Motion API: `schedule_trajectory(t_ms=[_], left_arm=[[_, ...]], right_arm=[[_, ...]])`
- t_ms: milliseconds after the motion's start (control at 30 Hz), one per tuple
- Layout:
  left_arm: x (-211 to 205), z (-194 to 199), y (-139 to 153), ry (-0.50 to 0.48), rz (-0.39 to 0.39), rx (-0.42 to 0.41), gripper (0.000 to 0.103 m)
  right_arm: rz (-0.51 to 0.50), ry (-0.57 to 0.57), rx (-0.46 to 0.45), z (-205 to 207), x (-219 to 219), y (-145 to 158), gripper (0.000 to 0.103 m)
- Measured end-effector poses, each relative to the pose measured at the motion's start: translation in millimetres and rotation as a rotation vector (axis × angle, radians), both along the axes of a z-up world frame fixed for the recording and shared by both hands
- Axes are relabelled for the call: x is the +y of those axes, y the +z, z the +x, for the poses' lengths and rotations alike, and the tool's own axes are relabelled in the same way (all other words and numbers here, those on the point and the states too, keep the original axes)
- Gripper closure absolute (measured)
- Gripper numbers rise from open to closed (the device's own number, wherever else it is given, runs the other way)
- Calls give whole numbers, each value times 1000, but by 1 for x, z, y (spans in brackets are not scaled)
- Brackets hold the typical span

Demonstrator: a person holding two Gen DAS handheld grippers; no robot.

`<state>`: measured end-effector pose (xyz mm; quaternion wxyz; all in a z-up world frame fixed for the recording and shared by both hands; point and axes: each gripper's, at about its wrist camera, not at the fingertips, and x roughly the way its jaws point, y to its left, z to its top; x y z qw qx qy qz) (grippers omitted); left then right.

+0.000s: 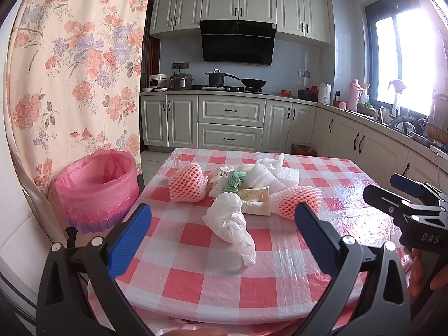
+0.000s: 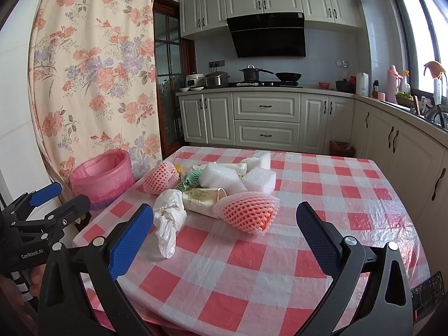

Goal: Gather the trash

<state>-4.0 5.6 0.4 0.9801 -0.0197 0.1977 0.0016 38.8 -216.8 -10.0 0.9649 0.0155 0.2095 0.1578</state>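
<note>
2 foam nets [image 2: 247, 212], 1 bin [image 2: 102, 179].

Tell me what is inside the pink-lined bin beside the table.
The bin shows only its pink liner on the inner walls; no trash is visible in the part that shows. The bottom is hidden by the near rim in both views, so I cannot tell whether anything lies there.

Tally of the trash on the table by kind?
Pink foam fruit nets: 2
White foam blocks: 3
White plastic bag: 1
Paper cups: 2
Green-striped wrapper: 1
Total: 9, possibly more hidden.
</note>
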Motion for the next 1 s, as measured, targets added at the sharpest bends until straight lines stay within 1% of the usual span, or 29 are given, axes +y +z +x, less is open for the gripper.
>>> schedule_trajectory(t_ms=[1000], left_arm=[[2, 0, -1, -1, -3, 4, 4]], right_arm=[[0, -11, 3, -1, -3, -1, 7]])
